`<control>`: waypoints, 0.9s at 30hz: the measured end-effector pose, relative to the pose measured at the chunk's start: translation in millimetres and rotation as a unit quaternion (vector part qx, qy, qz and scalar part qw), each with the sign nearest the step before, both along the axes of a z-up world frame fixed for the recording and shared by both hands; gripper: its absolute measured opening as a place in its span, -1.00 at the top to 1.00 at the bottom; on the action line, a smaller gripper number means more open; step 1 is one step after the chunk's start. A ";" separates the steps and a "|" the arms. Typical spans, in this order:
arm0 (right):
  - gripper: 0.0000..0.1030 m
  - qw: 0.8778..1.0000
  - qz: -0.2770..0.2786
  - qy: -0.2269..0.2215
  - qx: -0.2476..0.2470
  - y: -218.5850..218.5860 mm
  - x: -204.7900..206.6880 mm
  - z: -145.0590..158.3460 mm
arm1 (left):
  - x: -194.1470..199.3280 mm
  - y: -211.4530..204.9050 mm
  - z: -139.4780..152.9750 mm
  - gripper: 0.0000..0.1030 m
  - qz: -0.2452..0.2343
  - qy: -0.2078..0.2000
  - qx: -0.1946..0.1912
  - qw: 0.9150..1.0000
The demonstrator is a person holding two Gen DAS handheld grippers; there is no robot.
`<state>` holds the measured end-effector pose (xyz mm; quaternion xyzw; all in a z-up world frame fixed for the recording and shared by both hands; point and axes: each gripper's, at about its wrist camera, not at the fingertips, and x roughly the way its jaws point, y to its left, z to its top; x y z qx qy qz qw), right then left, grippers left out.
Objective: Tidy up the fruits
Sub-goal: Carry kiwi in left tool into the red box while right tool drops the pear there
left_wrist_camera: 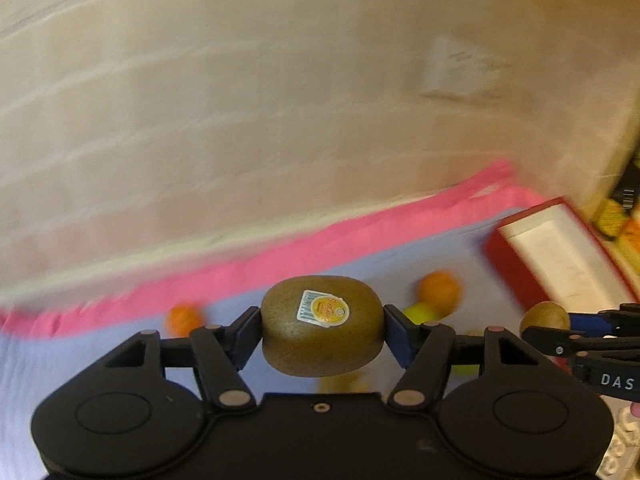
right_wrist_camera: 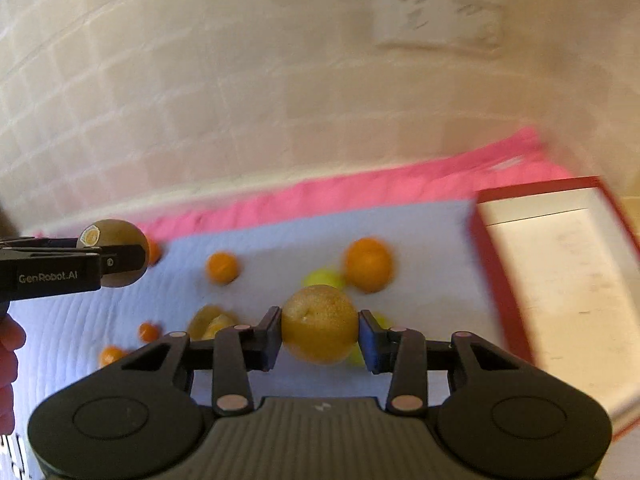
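Observation:
My left gripper [left_wrist_camera: 322, 330] is shut on a brown kiwi [left_wrist_camera: 322, 326] with a yellow sticker, held above the lilac mat [left_wrist_camera: 100, 360]. It also shows at the left of the right wrist view [right_wrist_camera: 116, 254]. My right gripper [right_wrist_camera: 320, 330] is shut on a golden-brown kiwi [right_wrist_camera: 320, 328], also held above the mat [right_wrist_camera: 280, 240]; it shows at the right of the left wrist view [left_wrist_camera: 545, 317]. Oranges [right_wrist_camera: 368, 265] [right_wrist_camera: 222, 267], small tangerines [right_wrist_camera: 149, 331] and yellow-green fruits [right_wrist_camera: 323, 278] lie on the mat. A red box [right_wrist_camera: 560, 280] with a white inside stands at the right.
A pink cloth [right_wrist_camera: 320, 192] edges the mat at the back, against a cream tiled wall [right_wrist_camera: 200, 80]. Colourful packages [left_wrist_camera: 616, 216] stand beyond the red box [left_wrist_camera: 560, 256] in the left wrist view. Both views are motion-blurred.

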<state>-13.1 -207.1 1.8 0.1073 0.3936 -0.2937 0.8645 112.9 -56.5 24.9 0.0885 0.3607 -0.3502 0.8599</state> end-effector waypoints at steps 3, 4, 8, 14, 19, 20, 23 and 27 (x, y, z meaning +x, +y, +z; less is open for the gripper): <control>0.19 0.999 -0.041 -0.020 -0.005 -26.7 -36.1 17.9 | -12.0 -47.1 16.5 -0.51 -0.055 -0.005 -0.019 0.998; 0.19 0.998 -0.057 -0.024 -0.009 -37.3 -48.6 22.3 | -16.9 -64.1 20.7 -0.51 -0.072 -0.006 -0.024 0.997; 0.19 0.992 -0.119 -0.029 -0.014 -83.6 -96.3 27.8 | -37.3 -137.3 28.7 -0.51 -0.134 -0.009 -0.036 0.990; 0.19 0.985 -0.171 -0.013 0.016 -134.5 -142.9 7.8 | -51.6 -235.6 9.4 -0.51 -0.199 0.031 -0.026 0.979; 0.19 0.983 -0.175 0.012 0.052 -158.2 -149.7 -26.5 | -48.8 -296.8 -35.4 -0.51 -0.214 0.072 0.017 0.974; 0.18 0.982 -0.176 0.017 0.059 -162.8 -149.8 -32.8 | -47.7 -306.0 -45.5 -0.51 -0.213 0.082 0.024 0.973; 0.18 0.980 -0.177 0.025 0.082 -172.2 -149.6 -48.1 | -48.1 -320.6 -62.9 -0.51 -0.210 0.100 0.044 0.972; 0.18 0.981 -0.168 0.033 0.095 -175.4 -148.6 -60.4 | -48.8 -328.6 -80.2 -0.51 -0.209 0.108 0.067 0.970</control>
